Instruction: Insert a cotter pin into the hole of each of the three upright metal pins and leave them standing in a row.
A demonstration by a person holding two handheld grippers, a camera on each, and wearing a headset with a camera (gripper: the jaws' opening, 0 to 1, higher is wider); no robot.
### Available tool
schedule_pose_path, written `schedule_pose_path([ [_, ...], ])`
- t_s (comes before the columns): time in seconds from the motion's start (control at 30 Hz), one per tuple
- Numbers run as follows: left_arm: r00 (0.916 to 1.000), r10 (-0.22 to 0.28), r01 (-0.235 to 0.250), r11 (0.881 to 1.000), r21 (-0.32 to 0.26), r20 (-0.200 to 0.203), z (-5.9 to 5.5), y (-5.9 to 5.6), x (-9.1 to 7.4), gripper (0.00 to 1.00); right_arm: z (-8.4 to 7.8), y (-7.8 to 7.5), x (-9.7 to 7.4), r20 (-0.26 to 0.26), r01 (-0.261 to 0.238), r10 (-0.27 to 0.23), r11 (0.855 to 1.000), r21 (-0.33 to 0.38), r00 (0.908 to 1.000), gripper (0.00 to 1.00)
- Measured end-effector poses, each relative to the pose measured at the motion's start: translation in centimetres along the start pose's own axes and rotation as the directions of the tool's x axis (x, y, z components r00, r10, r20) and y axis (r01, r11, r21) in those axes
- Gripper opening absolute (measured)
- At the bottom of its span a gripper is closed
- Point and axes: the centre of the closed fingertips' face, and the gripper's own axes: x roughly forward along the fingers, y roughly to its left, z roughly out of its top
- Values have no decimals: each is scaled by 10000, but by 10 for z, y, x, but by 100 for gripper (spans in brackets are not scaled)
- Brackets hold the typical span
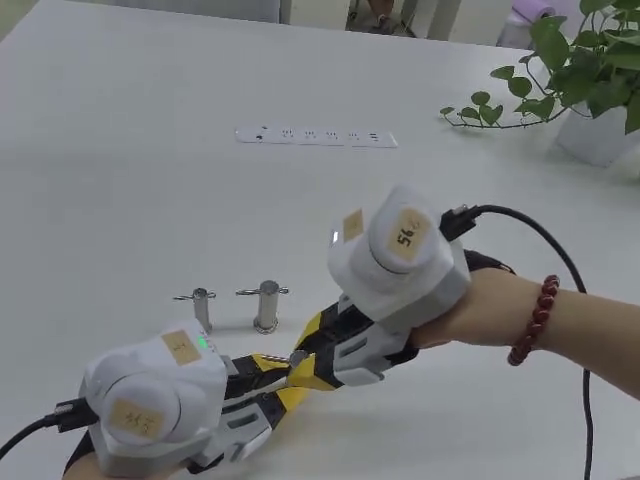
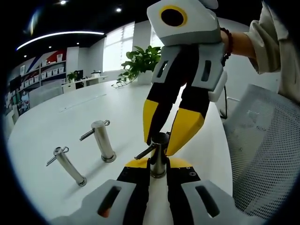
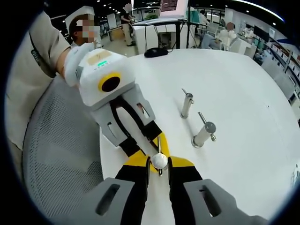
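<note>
Jaws — both pairs tight on pin (image 2: 158, 160)

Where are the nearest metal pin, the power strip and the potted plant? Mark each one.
nearest metal pin (image 2: 158, 161), left gripper view, on its shaft.
power strip (image 1: 315, 136), head view, on its middle.
potted plant (image 1: 585, 70), head view, on its leaves.

Head view: the 3rd upright silver metal pin (image 1: 297, 357) is nearly swallowed between yellow jaw tips, with just a sliver showing. The white-and-black left gripper (image 1: 289, 376) is cut off by the bottom edge. In the left gripper view, that pin (image 2: 158, 164) has its head tucked behind the right gripper (image 2: 160, 146) (grip there impossible to judge). The green leafy potted plant (image 1: 575, 70) is cropped at the right edge, and the markings on the flat white power strip (image 1: 316, 136) are too small to read.
</note>
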Motion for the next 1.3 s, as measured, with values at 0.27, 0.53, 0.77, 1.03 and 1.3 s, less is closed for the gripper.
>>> schedule_pose_path([
  [0.27,10000,-80,81,9998,205,-16,0,-3,0,12,0,0,-1,-98,104,-110,9984,-550,9999,14],
  [0.53,9995,-314,315,9992,257,-54,0,-5,1,20,-1,0,-2,-105,46,-54,9968,-802,9999,13],
  [0.77,9991,-423,422,9990,121,66,2,-4,-2,28,-2,2,-3,-205,-197,175,9936,-1115,9996,13],
  [1.03,9979,-597,593,9981,164,260,5,-7,-8,34,-8,3,-7,-437,-438,373,9863,-1589,9983,13],
  [1.3,9951,-834,825,9964,197,533,9,-12,-17,41,-14,-2,-12,-626,-500,383,9792,-1964,9973,12],
])
